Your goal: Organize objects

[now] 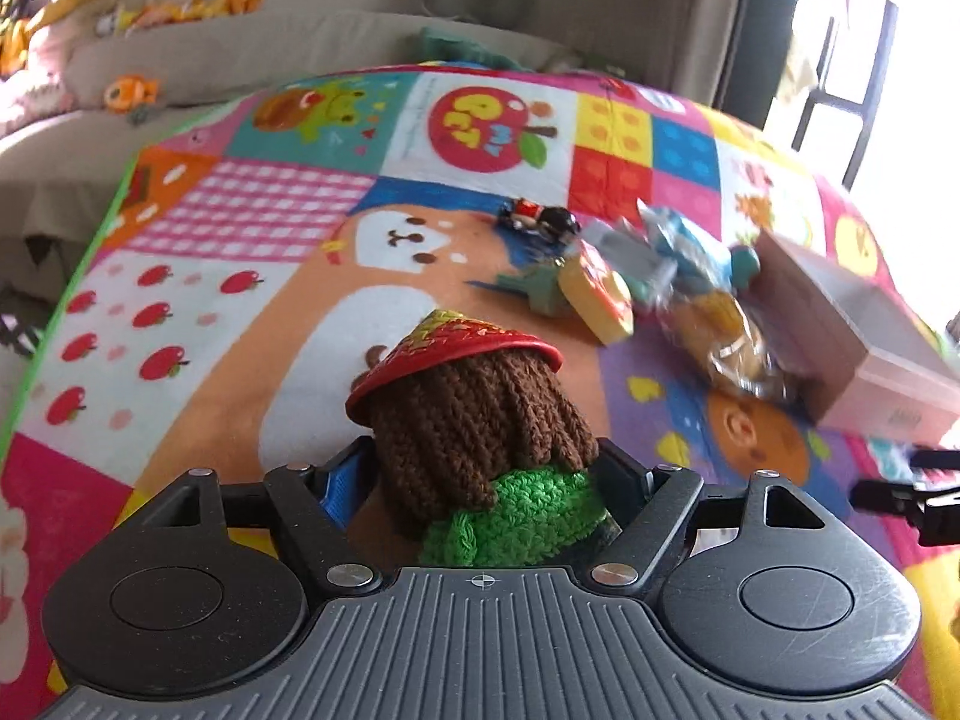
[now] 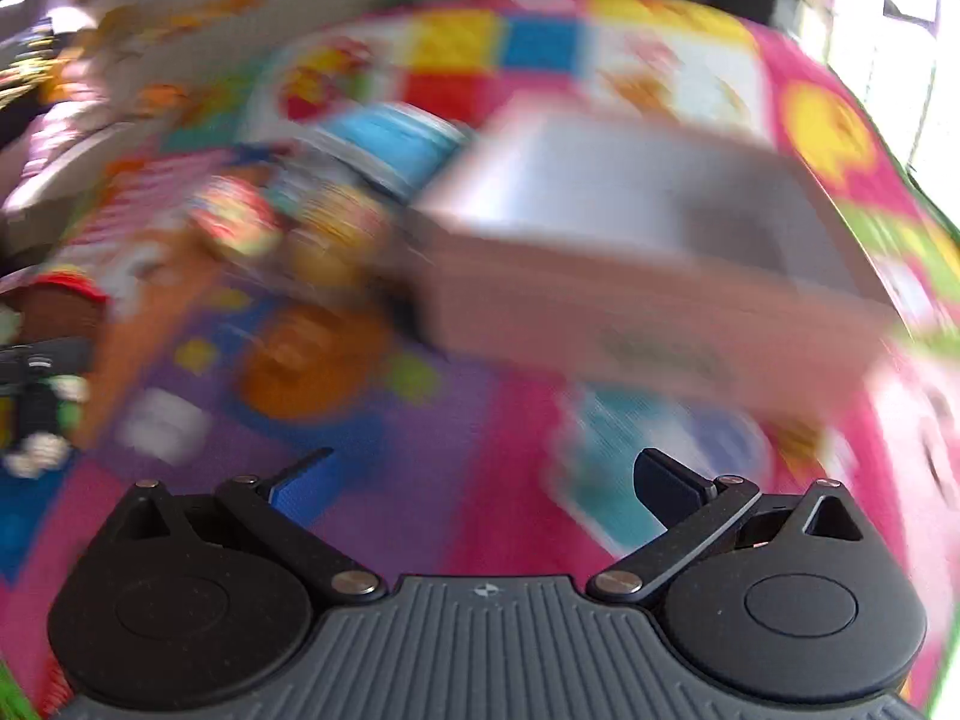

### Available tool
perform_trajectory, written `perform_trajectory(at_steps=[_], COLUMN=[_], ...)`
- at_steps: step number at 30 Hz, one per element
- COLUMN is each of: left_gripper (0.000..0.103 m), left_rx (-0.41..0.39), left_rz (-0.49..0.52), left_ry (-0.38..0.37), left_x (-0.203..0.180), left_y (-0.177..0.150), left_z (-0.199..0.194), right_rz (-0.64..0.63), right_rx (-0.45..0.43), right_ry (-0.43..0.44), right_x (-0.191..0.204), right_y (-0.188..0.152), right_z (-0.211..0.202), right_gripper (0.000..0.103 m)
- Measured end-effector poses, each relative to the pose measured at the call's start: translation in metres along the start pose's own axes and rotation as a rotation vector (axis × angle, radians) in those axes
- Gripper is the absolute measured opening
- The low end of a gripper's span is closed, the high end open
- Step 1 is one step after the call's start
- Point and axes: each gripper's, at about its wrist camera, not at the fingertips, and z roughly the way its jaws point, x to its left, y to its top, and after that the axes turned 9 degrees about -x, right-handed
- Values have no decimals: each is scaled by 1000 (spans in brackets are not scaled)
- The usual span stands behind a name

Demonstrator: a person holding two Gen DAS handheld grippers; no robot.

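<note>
1. Your left gripper (image 1: 480, 468) holds the knitted doll (image 1: 474, 420), jaws snug around it.
2. Your right gripper (image 2: 486, 480) is wide open, empty.
3. The box (image 1: 864, 330) looks empty; the toy pile (image 1: 660, 294) waits on the mat (image 1: 240, 228).

So there's a crocheted doll (image 1: 480, 420) with brown yarn hair, a red woven cone hat and a green top, seen from the back and sitting upright. Off to the right a heap of toys lies on the play mat: a round yellow and orange disc (image 1: 597, 294) tipped on its edge, a crinkly clear bag (image 1: 729, 342) with orange stuff inside, and a small dark figure (image 1: 540, 219) behind. An open pinkish cardboard box (image 1: 864, 354) sits touching that heap.
</note>
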Motion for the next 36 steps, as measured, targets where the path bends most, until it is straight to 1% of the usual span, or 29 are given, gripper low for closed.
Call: perform_trajectory(at_steps=[1,2,4,5,6,8,9,10,11,13,16,18,21,23,25,27,28,30,31,32,33,34,35,36], left_gripper=[76,75,75,74,74,74,74,74,74,74,74,74,74,74,74,74,74,74,74,74,74,74,74,74], left_rx=[-9,-17,-23,-26,-28,-34,-36,-38,-40,-42,-43,-43,-40,-34,-25,-8,0,15,21,27,33,39,44,48], left_rz=[-10,-20,-45,-53,-62,-81,-86,-95,-104,-119,-109,-104,-104,-96,-80,-61,-47,-15,-2,10,19,29,37,44], left_ry=[-1,-4,-4,-3,-6,-14,-16,-20,-24,-33,-36,-40,-52,-72,-101,-146,-172,-211,-226,-241,-255,-265,-268,-269], left_x=[4,8,17,21,25,30,32,35,38,41,39,36,32,24,12,-3,-13,-33,-40,-47,-54,-59,-64,-67], left_y=[1,2,3,3,3,3,2,2,1,1,1,1,-1,-4,-7,-10,-12,-16,-19,-21,-23,-25,-26,-27], left_z=[0,-2,-3,-3,-4,-5,-5,-6,-7,-7,-5,-5,-6,-7,-8,-7,-7,-7,-8,-9,-11,-12,-13,-15], right_rz=[-62,-147,-326,-397,-461,-569,-601,-613,-613,-603,-585,-555,-572,-596,-648,-729,-795,-936,-977,-978,-948,-896,-832,-762], right_rx=[-67,-132,-256,-291,-303,-292,-282,-275,-267,-249,-204,-212,-239,-227,-202,-177,-176,-162,-141,-116,-95,-79,-67,-60], right_ry=[16,32,54,60,68,71,63,53,45,30,42,52,75,117,124,94,61,-9,-31,-48,-56,-61,-59,-54], right_x=[16,35,75,94,113,144,156,164,169,172,171,165,154,142,129,116,108,94,87,79,71,64,57,50], right_y=[7,14,22,23,25,29,31,33,36,40,48,51,44,32,13,-11,-25,-55,-67,-75,-78,-79,-77,-74], right_z=[-3,-4,1,8,19,48,62,75,86,104,120,109,70,36,4,-21,-30,-43,-48,-53,-59,-65,-72,-78], right_gripper=[103,103,103,102,100,78,74,67,65,64,35,35,35,35,35,32,28,27,27,28,31,39,44,46])
